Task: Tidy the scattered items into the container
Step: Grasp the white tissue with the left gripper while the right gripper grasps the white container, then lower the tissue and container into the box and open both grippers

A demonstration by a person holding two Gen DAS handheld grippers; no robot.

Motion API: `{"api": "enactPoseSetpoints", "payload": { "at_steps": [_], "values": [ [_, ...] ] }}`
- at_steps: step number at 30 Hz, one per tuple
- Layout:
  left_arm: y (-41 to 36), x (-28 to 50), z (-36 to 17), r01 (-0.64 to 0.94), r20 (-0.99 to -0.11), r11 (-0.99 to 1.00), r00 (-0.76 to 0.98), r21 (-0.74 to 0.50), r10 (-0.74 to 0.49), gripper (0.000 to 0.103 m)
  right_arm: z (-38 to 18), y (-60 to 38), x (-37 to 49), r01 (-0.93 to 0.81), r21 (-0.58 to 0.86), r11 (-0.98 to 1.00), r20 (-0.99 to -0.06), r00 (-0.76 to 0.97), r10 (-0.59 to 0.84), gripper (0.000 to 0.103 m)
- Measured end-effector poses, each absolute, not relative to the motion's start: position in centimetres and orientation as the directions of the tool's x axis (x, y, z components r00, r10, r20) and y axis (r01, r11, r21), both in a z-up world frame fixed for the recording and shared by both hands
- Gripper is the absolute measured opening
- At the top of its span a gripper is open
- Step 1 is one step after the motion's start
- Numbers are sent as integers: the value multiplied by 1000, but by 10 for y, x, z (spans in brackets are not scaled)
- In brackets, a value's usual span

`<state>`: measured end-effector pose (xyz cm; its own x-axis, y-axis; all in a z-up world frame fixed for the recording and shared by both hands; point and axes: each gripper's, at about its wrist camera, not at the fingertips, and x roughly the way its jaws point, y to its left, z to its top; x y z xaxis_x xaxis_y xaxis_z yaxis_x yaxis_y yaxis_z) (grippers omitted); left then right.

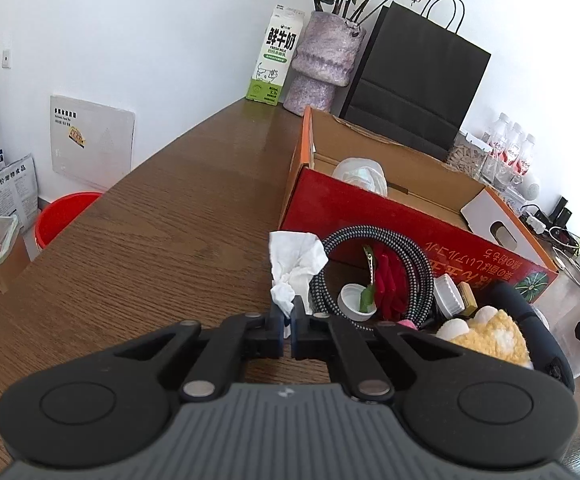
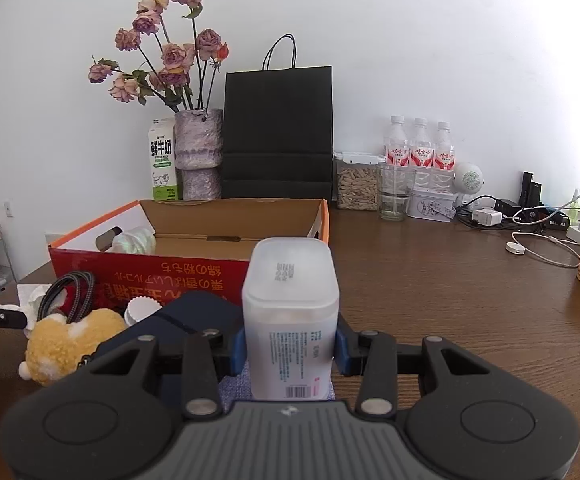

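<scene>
While left gripper [image 1: 288,322] pinches crumpled white tissue [image 1: 295,266], fingers nearly together, tissue sits on table [image 1: 162,216] just outside red cardboard box's [image 1: 369,208] near wall, beside coiled braided cable [image 1: 373,264]. Right gripper [image 2: 290,350] clamped on upright translucent white bottle [image 2: 291,312], near box's front right corner. Plush toy [image 2: 66,342], white cap [image 2: 142,309], dark pouch [image 2: 194,320] lie along box's near wall.

Brown wooden table [image 2: 449,288] against plain white wall [image 2: 429,48]
</scene>
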<state>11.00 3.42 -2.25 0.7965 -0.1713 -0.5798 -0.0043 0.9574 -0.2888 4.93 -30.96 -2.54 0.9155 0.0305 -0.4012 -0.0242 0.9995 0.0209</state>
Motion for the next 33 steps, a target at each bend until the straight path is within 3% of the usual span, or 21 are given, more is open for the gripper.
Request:
{"api": "enactPoseSetpoints", "payload": {
  "at_steps": [10,24,33],
  "values": [
    [47,95,8,-22,-474,961,873,-276,-116,3,-15,-307,53,-29,17,999,-371,928,33,40],
    [-10,142,54,129,-341,955,914,-269,-220,3,17,-286,112,-67,9,998,-276,959,67,40],
    [-59,222,57,151,-355,952,903,-266,-243,3,28,-271,199,-98,33,995,-253,962,103,40]
  ]
}}
